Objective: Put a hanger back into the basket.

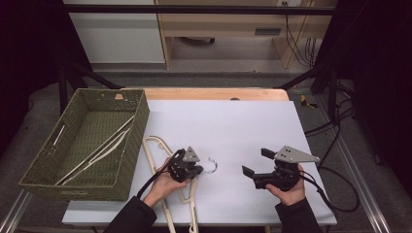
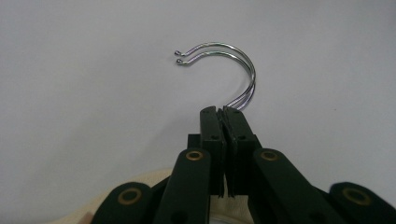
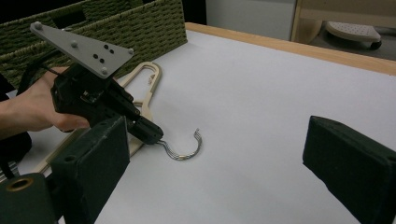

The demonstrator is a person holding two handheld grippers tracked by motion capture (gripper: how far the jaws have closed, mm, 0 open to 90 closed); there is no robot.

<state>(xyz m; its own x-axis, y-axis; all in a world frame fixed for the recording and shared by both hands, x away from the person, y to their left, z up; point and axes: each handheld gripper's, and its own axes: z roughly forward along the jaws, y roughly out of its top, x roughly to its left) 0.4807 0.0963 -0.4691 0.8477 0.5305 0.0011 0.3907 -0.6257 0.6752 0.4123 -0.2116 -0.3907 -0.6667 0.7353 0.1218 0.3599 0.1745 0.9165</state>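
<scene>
I see my left gripper point(image 2: 223, 114) clamped on the metal hooks point(image 2: 233, 65) of two cream hangers point(image 1: 163, 160) lying on the white table point(image 1: 233, 126), just right of the green basket point(image 1: 138, 116). My right gripper point(image 1: 257, 162) rests nearby on the table, jaws wide apart and empty.

Two cream wooden hangers point(image 1: 165, 179) lie flat and stacked on the white sheet point(image 1: 233, 126), near its front-left corner and just beside the woven basket. Their silver wire hooks point(image 2: 229, 70) sit one over the other, curving open toward the sheet's middle. The shanks are clamped where they meet the wood; the arms run toward the front edge.
</scene>
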